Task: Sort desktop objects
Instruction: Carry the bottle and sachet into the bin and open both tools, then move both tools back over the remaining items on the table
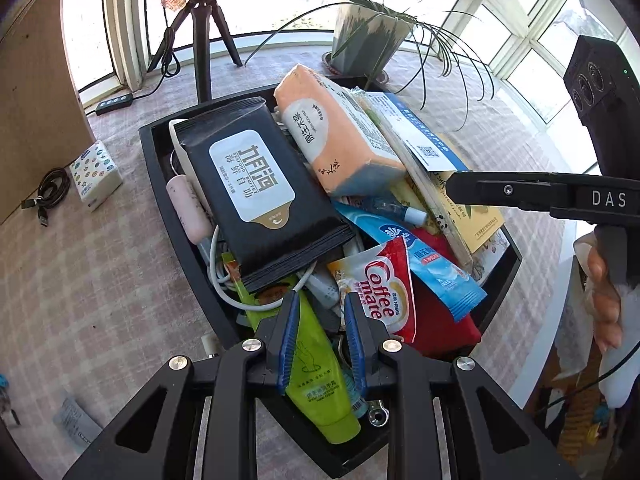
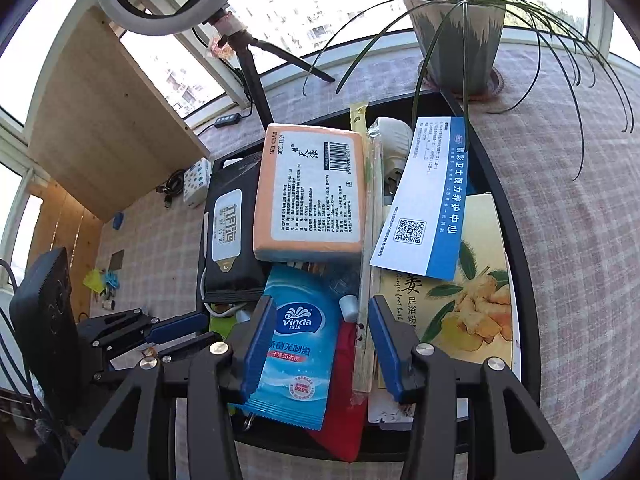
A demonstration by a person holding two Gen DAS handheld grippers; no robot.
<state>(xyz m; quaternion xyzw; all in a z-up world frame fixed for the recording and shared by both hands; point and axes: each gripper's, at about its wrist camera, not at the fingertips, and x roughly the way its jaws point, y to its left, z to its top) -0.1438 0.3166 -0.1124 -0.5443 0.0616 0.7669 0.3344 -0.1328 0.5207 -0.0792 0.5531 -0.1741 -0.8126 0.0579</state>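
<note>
A black tray is heaped with packs. In the left wrist view my left gripper hovers open over the tray's near end. A green tube lies between its blue pads, and a Coffee mate sachet sits just to the right. In the right wrist view my right gripper stands wide open above a blue Vinda wipes pack, a red pouch and wrapped chopsticks. Neither pad presses on them. Farther back lie an orange tissue pack, a black wipes pack, a blue-white leaflet and a ginger foot-bath box.
A potted plant stands behind the tray, with a tripod and a power strip to its left. A small patterned box and a coiled black cable lie on the checked cloth left of the tray. A hand shows at the right.
</note>
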